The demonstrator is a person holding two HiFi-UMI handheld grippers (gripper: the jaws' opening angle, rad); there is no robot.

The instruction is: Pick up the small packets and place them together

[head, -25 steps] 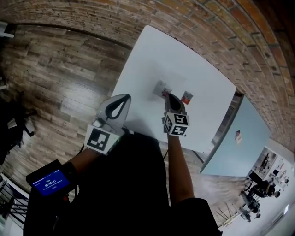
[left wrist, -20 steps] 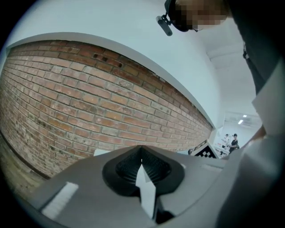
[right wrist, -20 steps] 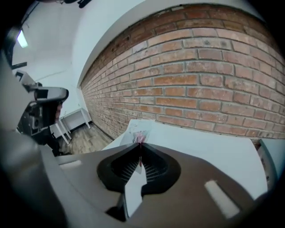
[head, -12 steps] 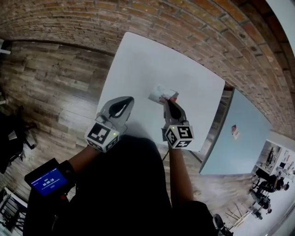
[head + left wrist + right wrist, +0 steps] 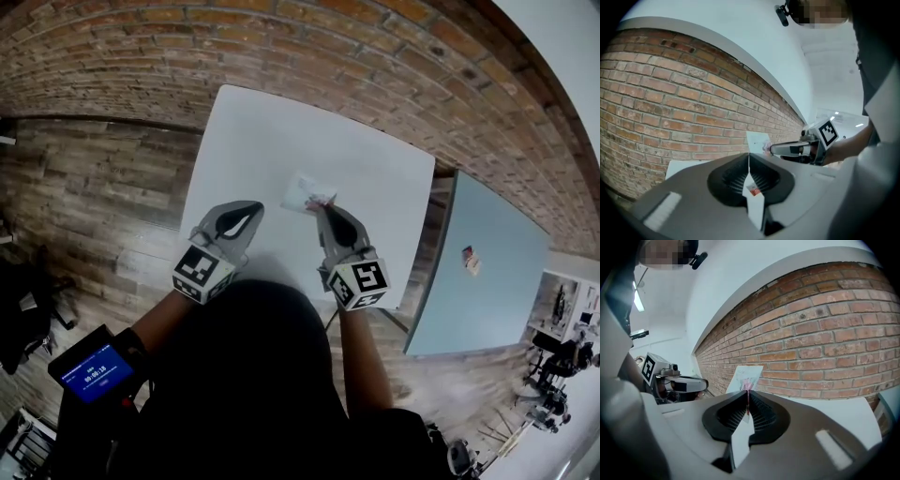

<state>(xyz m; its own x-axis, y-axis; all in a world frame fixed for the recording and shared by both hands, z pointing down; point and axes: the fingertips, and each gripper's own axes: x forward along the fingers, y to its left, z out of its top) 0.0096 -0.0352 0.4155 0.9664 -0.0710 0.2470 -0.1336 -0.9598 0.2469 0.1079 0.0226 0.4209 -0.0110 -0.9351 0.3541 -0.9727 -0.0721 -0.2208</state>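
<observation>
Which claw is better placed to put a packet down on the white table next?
Right. The right claw is shut on the edge of a white packet with a pink mark, held above the white table. The left claw is shut too, with no packet clearly in it.

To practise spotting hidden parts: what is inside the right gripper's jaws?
A small white packet with pink print, clamped in the right gripper. Its top sticks out past the tips; the rest lies between the ribbed pads, covered, so its full print cannot be read.
</observation>
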